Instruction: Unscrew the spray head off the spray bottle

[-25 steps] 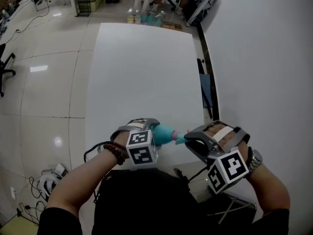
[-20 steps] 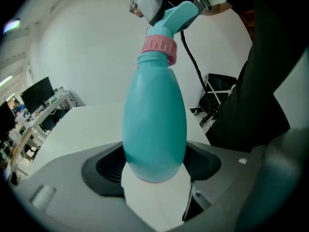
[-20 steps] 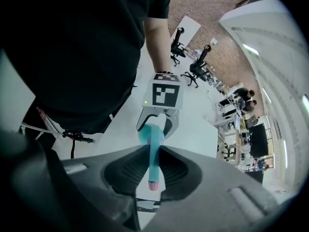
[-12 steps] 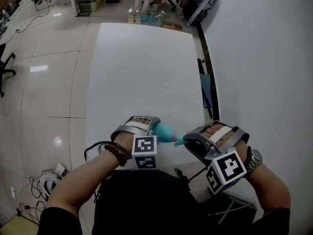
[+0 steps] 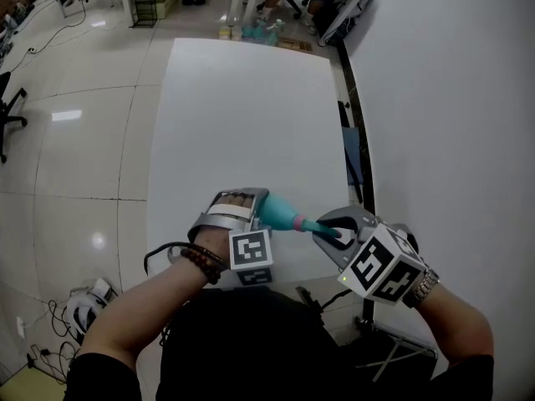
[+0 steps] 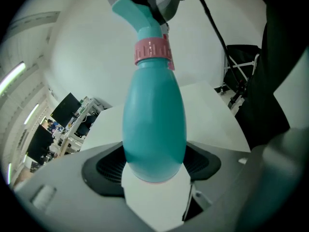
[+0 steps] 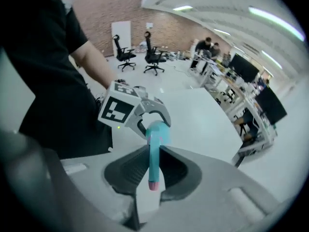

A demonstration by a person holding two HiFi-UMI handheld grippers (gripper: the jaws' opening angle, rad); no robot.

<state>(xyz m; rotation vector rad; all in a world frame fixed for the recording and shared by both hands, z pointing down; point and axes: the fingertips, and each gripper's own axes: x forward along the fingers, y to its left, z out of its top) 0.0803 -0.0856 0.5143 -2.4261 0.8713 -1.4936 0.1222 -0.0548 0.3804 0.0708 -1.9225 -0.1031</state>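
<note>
Spray bottle, teal with a rounded body, is held in the air at the lower centre of the head view, just above the near edge of the white counter. It lies close to level there, its fat end to the left and its neck tapering to the right. The left gripper clamps the fat body, its jaws spread wide with a dark pad pressed to each side of the bottle. In the left gripper view the bottle rises up the middle of the frame to a pink collar, and above that the teal spray head bends toward the upper left. The right gripper holds that spray head at the top of the frame. Its own view shows its jaws set narrow, with the slim teal part of the head pinched between them and a small pink tip showing at the lower end. Each gripper's marker cube faces the head camera.
</note>
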